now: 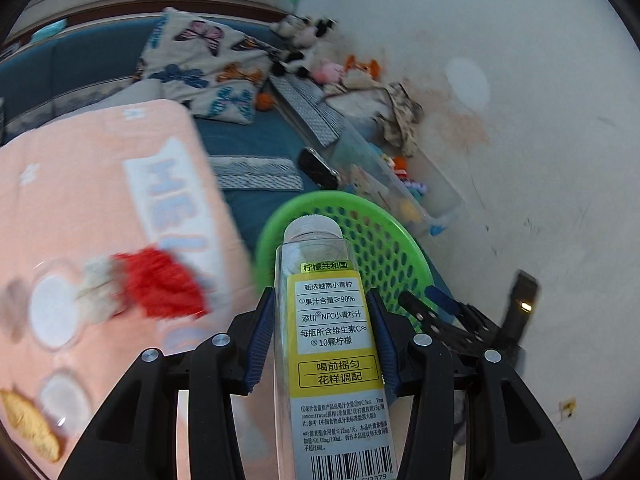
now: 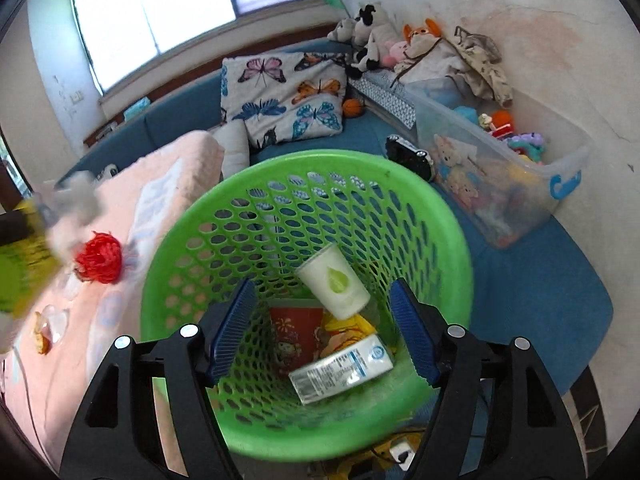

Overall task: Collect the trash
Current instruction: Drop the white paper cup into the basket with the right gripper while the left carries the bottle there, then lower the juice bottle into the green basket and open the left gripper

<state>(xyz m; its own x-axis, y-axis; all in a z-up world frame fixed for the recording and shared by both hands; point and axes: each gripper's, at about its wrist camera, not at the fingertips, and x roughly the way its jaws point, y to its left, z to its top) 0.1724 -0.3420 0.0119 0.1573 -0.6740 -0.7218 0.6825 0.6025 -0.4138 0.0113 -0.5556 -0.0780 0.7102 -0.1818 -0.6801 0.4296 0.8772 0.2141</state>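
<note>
Your bottle runs off the bottom edge; the red ball and blanket are smeared by blur.

In the mesh basket: paper cup, carton and flat packet. Left of the basket: blanket bearing a yarn ball. Behind the basket: butterfly pillow. Right of the basket: toy bin. Above the basket rim: bottle.
</note>
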